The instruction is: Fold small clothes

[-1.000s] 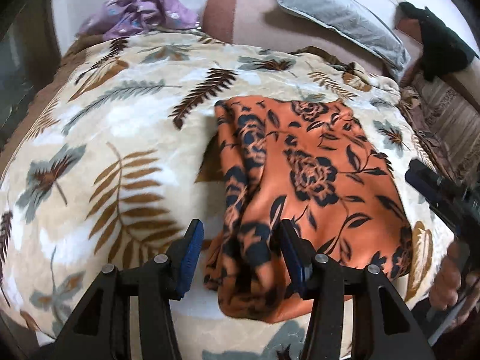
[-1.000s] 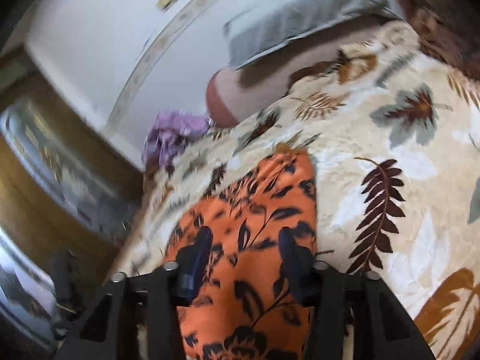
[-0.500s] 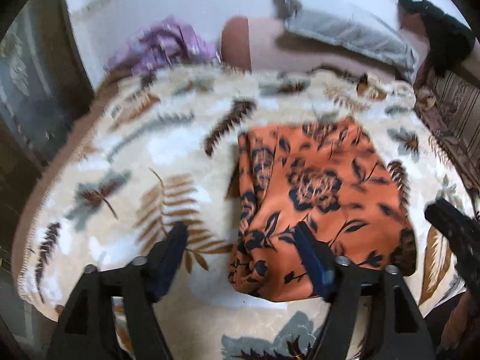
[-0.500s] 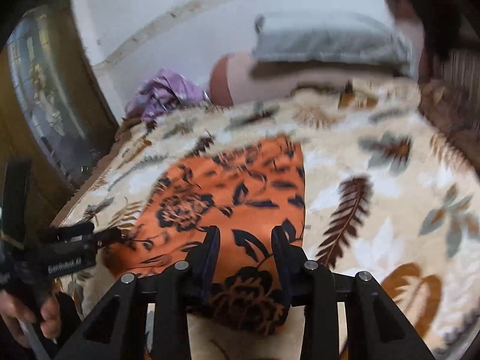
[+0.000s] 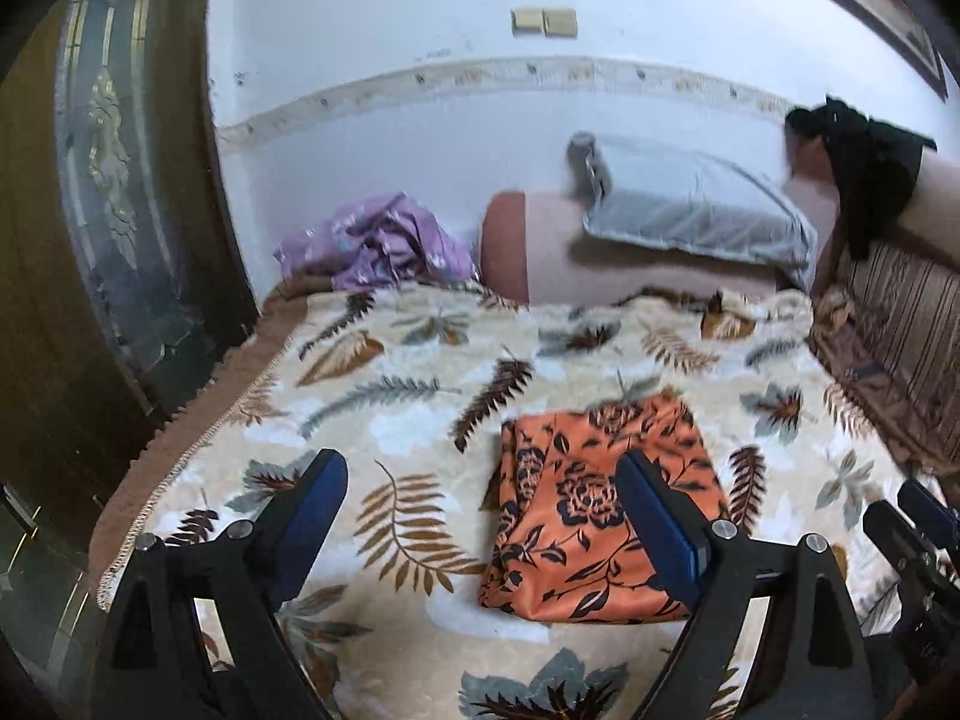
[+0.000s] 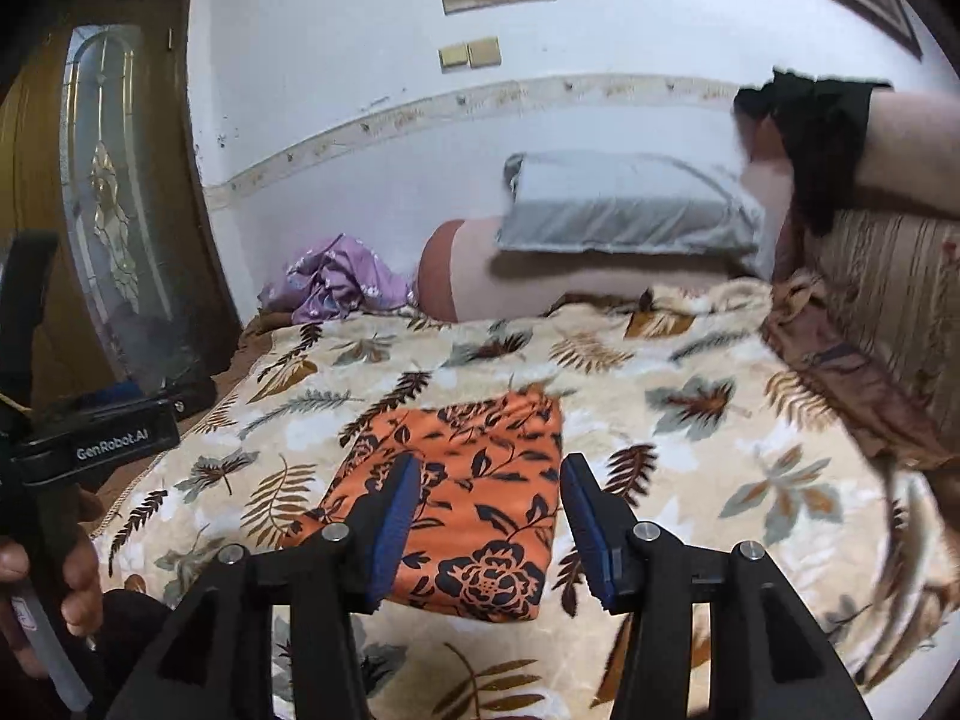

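Orange cloth (image 5: 600, 516) lies folded on the bed (image 5: 372, 396); both grippers clear of it.

I see the cloth as a flat rectangle near the bed's near edge, on the leaf-print blanket. I judge it light, thin, soft and probably a little slippery, so it will sag and slide unless taken at a folded edge or corner, pinching all layers. Left gripper (image 5: 480, 516): fingers wide apart and opening, nothing between them. Right gripper (image 6: 489, 516): fingers apart and opening, above the cloth, not pressing it. Count: one orange cloth, one crumpled purple garment (image 5: 378, 243) at the bed's far corner, one grey pillow (image 5: 696, 210), one black garment (image 5: 864, 174) hanging at right, two grippers.
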Action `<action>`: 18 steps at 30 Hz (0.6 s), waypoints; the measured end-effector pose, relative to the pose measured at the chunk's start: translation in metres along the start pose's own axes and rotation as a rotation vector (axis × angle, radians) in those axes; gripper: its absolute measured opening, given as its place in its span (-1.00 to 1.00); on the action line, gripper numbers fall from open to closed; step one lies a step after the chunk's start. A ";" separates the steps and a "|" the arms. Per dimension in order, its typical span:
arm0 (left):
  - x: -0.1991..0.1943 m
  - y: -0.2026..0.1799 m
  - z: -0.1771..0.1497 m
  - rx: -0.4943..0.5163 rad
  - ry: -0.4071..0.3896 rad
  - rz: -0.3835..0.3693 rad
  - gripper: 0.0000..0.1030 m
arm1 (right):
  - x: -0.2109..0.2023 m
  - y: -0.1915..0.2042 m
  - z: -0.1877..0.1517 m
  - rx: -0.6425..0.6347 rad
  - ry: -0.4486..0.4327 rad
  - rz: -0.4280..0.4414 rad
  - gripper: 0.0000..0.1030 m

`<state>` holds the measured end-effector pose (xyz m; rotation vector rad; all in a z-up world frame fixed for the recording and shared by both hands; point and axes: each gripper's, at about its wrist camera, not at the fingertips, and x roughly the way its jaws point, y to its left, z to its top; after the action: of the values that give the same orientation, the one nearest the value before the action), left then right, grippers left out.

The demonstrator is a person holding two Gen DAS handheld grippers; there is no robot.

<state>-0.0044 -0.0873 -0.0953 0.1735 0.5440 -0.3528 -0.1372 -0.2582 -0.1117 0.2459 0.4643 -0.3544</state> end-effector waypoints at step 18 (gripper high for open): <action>-0.091 0.038 0.023 -0.063 -0.151 0.099 0.79 | -0.070 0.036 0.034 -0.027 -0.063 -0.019 0.02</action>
<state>-0.0524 -0.0326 -0.0246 0.1110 0.3953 -0.2500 -0.1686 -0.2168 -0.0433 0.2038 0.4094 -0.3728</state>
